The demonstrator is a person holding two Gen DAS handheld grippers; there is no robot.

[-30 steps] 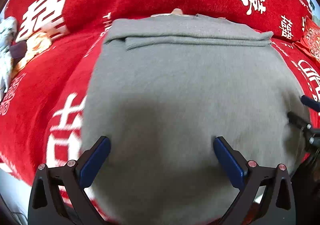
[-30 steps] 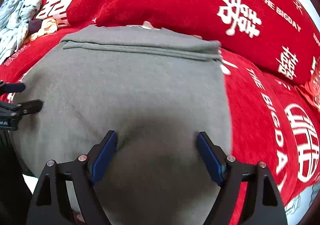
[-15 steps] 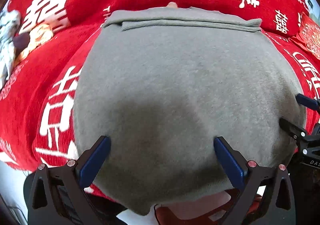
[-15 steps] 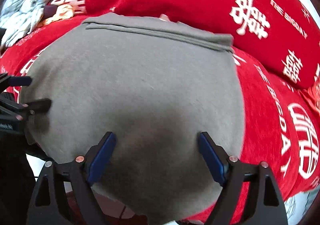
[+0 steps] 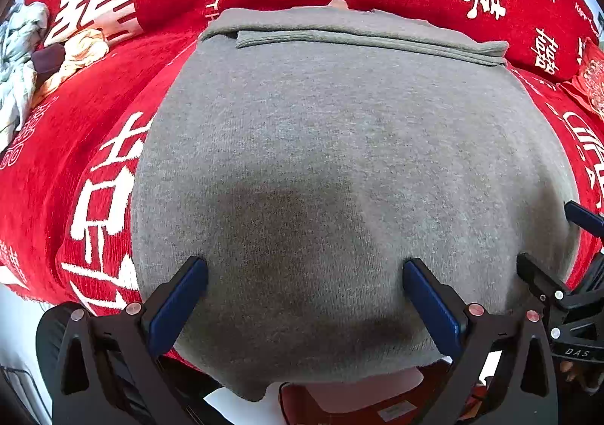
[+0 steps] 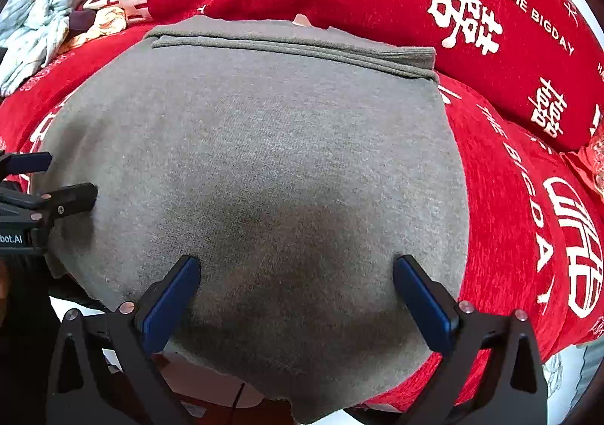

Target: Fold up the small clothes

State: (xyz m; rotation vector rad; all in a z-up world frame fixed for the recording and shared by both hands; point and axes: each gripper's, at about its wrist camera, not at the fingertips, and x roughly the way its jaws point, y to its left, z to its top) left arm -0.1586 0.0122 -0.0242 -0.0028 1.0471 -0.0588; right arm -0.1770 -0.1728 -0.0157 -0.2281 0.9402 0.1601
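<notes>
- Both jaws stand wide, holding nothing: left gripper [image 5: 305, 287] and right gripper [image 6: 296, 285] hover over the grey garment's [image 5: 339, 168] near hem.
- Garment lies flat on the red blanket [image 5: 75, 115], far edge already folded.
- Likely next: pinch the near corners, fold toward the far edge.

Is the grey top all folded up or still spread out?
Mostly spread out. The grey top lies flat on the red blanket, with only its far edge folded over.

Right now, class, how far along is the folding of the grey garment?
Done: the grey garment lies spread on the red cover, its far edge folded. In hand: nothing; left gripper and right gripper hover open. Left: gripping the near hem and folding.
</notes>
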